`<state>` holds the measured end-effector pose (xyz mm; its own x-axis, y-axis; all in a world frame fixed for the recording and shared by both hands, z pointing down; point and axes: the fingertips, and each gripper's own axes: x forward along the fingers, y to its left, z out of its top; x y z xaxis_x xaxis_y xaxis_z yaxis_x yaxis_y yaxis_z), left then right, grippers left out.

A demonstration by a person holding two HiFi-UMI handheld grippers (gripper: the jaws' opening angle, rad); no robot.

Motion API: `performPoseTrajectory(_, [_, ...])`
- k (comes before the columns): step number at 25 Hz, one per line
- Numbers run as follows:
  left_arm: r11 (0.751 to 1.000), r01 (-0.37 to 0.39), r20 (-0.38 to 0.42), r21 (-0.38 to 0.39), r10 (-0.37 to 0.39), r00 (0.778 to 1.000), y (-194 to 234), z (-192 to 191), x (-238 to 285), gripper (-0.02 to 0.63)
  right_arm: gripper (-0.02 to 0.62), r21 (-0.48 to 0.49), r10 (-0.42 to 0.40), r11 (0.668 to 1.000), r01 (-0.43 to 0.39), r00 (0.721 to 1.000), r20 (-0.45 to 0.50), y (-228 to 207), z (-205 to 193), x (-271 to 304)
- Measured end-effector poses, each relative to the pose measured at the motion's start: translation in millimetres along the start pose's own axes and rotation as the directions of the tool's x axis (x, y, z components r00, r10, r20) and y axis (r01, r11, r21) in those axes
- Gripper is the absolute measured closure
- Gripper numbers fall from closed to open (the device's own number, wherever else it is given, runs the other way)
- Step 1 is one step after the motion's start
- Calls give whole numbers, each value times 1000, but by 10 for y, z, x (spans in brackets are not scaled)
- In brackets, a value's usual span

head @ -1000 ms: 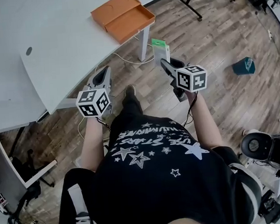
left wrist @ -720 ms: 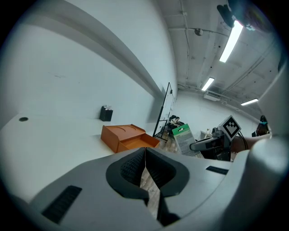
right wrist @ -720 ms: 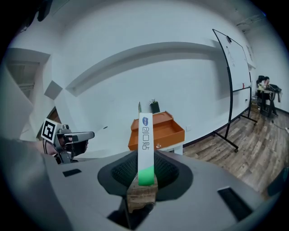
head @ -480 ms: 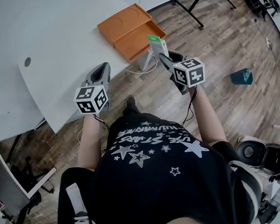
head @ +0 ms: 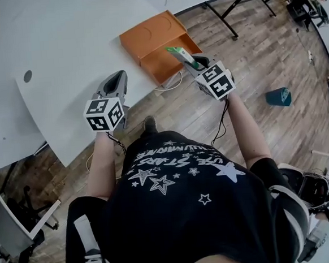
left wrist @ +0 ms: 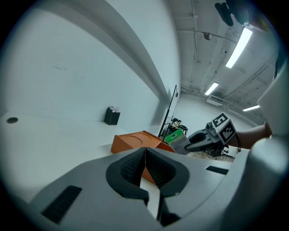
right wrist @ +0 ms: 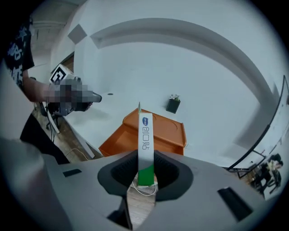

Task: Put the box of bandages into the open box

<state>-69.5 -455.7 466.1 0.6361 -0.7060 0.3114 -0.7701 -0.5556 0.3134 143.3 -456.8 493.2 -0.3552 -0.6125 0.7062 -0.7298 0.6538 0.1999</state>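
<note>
Pinching slim cardboard bandage box (right wrist: 145, 135) — ribbed right tongs (right wrist: 145, 173).

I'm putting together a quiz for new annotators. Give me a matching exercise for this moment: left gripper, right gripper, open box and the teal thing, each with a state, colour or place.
1. left gripper
2. right gripper
3. open box
4. teal thing

A. lies on the wooden floor
B. shut on the box of bandages
C. orange
D. shut, nothing between its jaws

Pairs: 1-D, 2-B, 3-C, 4-A
</note>
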Motion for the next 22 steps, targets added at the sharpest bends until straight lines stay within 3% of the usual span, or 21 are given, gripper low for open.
performPoseTrajectory(5, [1000, 6, 0, -15, -6, 1000, 211, 63, 84, 586, 482, -209, 26, 977, -45, 995, -95, 18, 97, 245])
performPoseTrajectory(9, [1000, 13, -9, -24, -13, 1000, 347, 51, 161, 584, 482, -421, 41, 899, -120, 980, -193, 72, 88, 455])
performPoseTrajectory(12, [999, 16, -17, -30, -16, 1000, 399, 30, 209, 584, 482, -523, 45, 836, -167, 970, -238, 92, 67, 569])
performPoseTrajectory(17, [999, 19, -31, -36, -20, 999, 425, 5, 326, 584, 482, -604, 43, 765, -223, 954, -297, 67, -13, 739])
performPoseTrajectory(22, [999, 14, -33, -43, -15, 999, 507, 19, 373, 584, 482, -591, 63, 765, -255, 944, -325, 84, -19, 879])
